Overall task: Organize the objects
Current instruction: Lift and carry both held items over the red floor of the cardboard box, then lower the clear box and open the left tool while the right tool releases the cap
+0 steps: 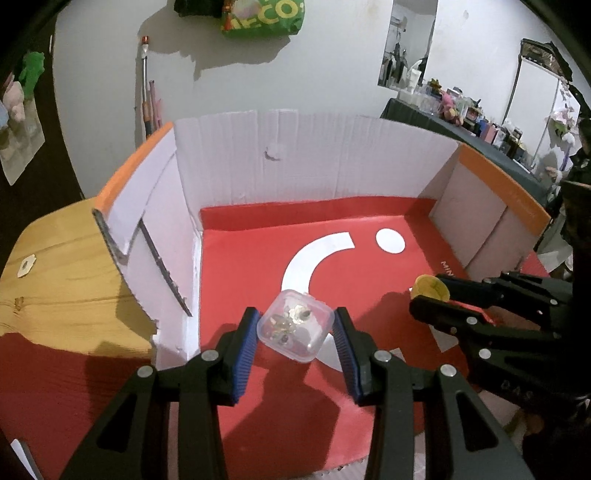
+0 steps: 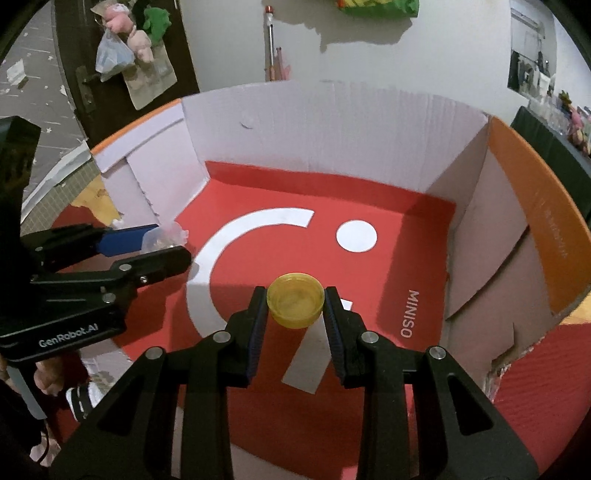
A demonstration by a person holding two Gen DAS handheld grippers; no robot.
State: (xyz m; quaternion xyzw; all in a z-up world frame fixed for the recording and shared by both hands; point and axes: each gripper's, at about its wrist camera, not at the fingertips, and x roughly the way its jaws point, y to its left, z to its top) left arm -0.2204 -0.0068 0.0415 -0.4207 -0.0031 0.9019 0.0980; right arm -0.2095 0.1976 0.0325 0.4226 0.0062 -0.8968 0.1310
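My left gripper (image 1: 294,324) is shut on a small clear plastic box (image 1: 293,330) with tiny beads inside, held above the red floor of a cardboard box (image 1: 258,258). In the right wrist view the same gripper (image 2: 168,240) shows at the left with the clear plastic box (image 2: 162,238) between its blue pads. My right gripper (image 2: 295,301) is shut on a yellow bottle cap (image 2: 295,304), its hollow side up, also over the cardboard box floor (image 2: 369,288). In the left wrist view the right gripper (image 1: 430,295) and the yellow cap (image 1: 430,288) appear at the right.
The cardboard box has white walls (image 1: 314,158) with orange edges, and a torn left flap (image 1: 155,258). It rests on a wooden table (image 1: 55,277) with a red mat (image 2: 535,387). A cluttered shelf (image 1: 480,125) stands at the far right. A bag hangs on the wall (image 1: 264,16).
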